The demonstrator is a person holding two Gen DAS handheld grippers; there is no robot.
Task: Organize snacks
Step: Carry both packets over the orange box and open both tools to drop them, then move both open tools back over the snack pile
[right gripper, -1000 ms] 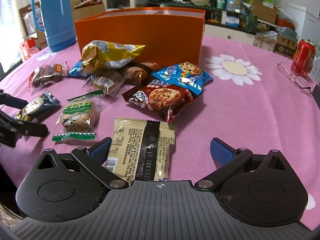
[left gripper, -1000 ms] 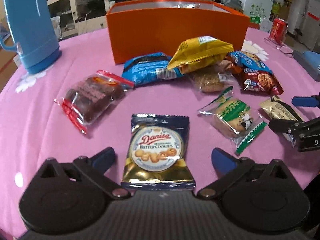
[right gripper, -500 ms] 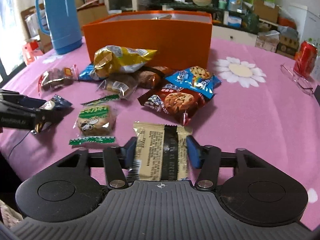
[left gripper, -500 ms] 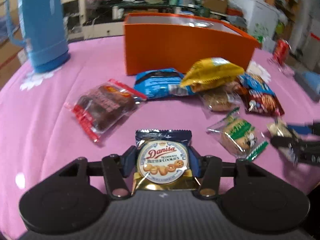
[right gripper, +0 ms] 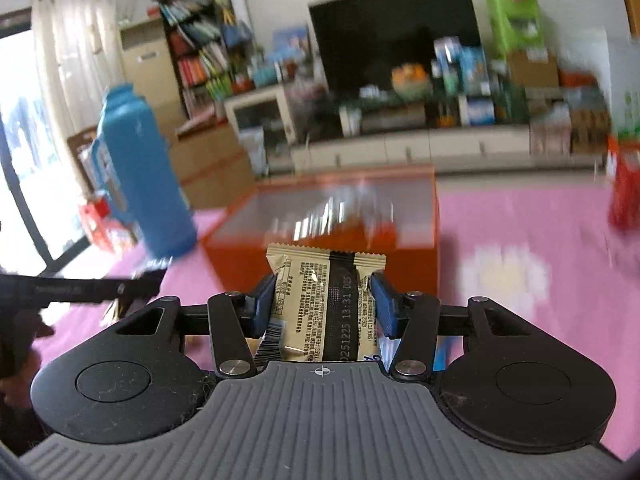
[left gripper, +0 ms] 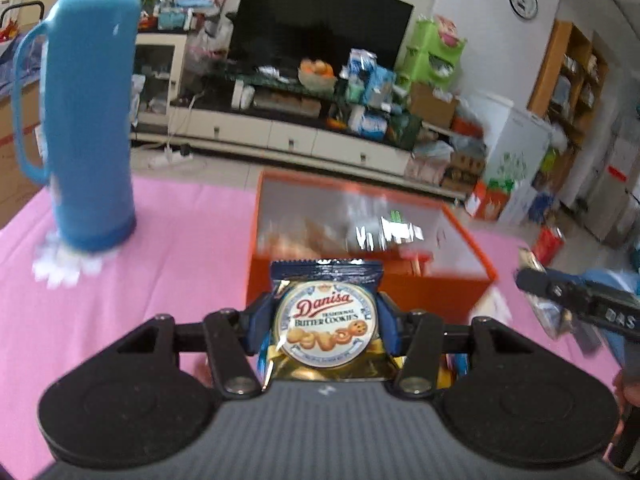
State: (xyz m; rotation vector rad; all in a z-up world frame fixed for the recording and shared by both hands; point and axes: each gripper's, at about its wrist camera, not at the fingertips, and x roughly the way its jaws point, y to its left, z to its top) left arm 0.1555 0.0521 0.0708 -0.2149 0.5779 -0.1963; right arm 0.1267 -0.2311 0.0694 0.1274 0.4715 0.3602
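Note:
My left gripper (left gripper: 326,322) is shut on a Danisa butter cookie packet (left gripper: 326,320), held up off the pink tablecloth. Just behind it stands the open orange box (left gripper: 440,292) with blurred wrappers inside. My right gripper (right gripper: 325,306) is shut on a beige snack bar packet (right gripper: 320,304) with a black stripe, also lifted, in front of the same orange box (right gripper: 412,256). The right gripper with its packet shows at the right edge of the left wrist view (left gripper: 576,300). A dark shape low on the left of the right wrist view is the left gripper (right gripper: 88,290).
A tall blue thermos (left gripper: 88,120) stands on the table left of the box. A red can (right gripper: 624,196) is at the far right. The pink tablecloth (left gripper: 160,272) has white daisy prints. A TV cabinet full of goods stands beyond the table.
Both grippers closed on their packets, then lifted them off the table toward the orange box. The loose snacks on the cloth have dropped out of view below.

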